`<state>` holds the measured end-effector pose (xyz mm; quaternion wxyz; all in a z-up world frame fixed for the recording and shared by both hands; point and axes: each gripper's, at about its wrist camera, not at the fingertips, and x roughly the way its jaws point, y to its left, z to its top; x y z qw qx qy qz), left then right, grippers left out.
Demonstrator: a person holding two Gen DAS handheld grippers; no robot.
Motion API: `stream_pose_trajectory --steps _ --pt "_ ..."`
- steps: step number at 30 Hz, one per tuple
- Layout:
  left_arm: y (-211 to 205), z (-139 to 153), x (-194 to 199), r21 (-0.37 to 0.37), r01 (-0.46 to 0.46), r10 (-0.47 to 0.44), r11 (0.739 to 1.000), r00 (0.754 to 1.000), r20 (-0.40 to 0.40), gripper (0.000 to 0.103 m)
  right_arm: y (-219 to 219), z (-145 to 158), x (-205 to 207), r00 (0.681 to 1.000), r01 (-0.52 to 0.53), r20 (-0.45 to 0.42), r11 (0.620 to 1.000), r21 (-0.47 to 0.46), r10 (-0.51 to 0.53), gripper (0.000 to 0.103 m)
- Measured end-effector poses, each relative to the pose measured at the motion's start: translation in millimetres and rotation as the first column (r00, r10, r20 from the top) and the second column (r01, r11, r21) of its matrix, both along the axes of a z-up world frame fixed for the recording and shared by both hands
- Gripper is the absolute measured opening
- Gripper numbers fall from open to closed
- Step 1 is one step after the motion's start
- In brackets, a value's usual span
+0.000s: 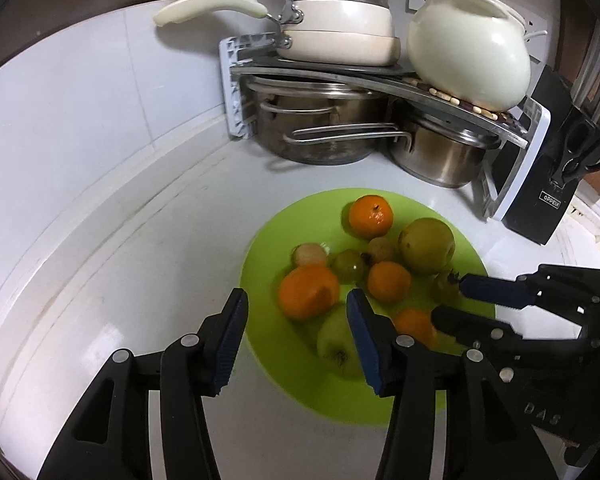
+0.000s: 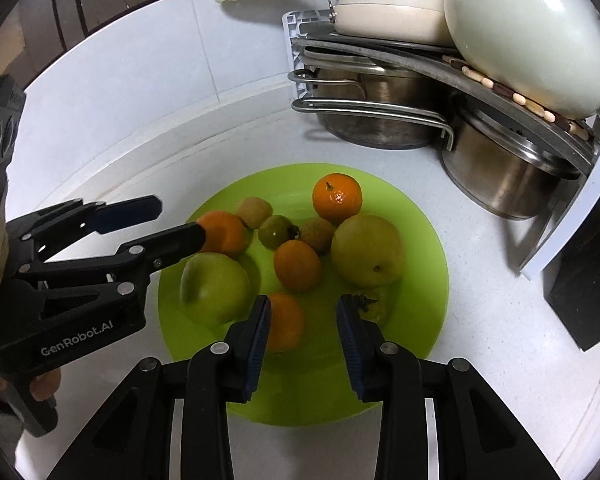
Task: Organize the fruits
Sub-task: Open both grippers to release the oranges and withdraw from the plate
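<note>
A lime-green plate (image 1: 284, 376) (image 2: 420, 220) on the white counter holds several fruits: oranges (image 1: 370, 216) (image 2: 337, 198), two green apples (image 1: 426, 246) (image 2: 367, 250), and small brownish and green fruits. My left gripper (image 1: 298, 342) (image 2: 178, 218) is open and empty above the plate's left side, with an orange (image 1: 309, 297) (image 2: 225, 235) and an apple (image 1: 337, 346) (image 2: 214, 288) just beyond its fingers. My right gripper (image 2: 303, 346) (image 1: 448, 298) is open and empty over the plate's near right, between an orange (image 2: 286, 322) and a small dark-stemmed fruit (image 2: 368, 308).
A corner rack (image 1: 380, 76) (image 2: 420, 60) behind the plate carries cream pans and a white pot (image 1: 466, 46) (image 2: 528, 36), with steel pots (image 1: 320, 128) (image 2: 496, 172) beneath. A black knife block (image 1: 548, 168) (image 2: 588, 300) stands at the right. Tiled walls enclose the corner.
</note>
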<state>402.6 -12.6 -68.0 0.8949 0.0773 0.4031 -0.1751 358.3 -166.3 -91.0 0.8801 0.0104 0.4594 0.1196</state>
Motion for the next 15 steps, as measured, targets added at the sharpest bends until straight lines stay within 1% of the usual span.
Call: stream_pose_trajectory --steps 6,12,15 --pt "8.2 7.3 -25.1 0.007 -0.029 0.029 1.0 1.0 0.009 0.051 -2.1 10.5 -14.5 1.0 0.014 0.023 1.0 0.009 -0.014 0.035" --pt "14.2 26.4 -56.1 -0.013 -0.037 0.038 0.999 0.999 0.037 0.051 -5.3 32.2 -40.6 0.997 0.034 0.076 0.999 0.013 -0.035 0.035" --pt "18.5 37.2 -73.3 -0.023 -0.042 0.043 0.999 0.997 0.059 0.055 -7.2 42.6 -54.3 0.994 0.049 0.097 0.999 0.013 -0.05 0.035"
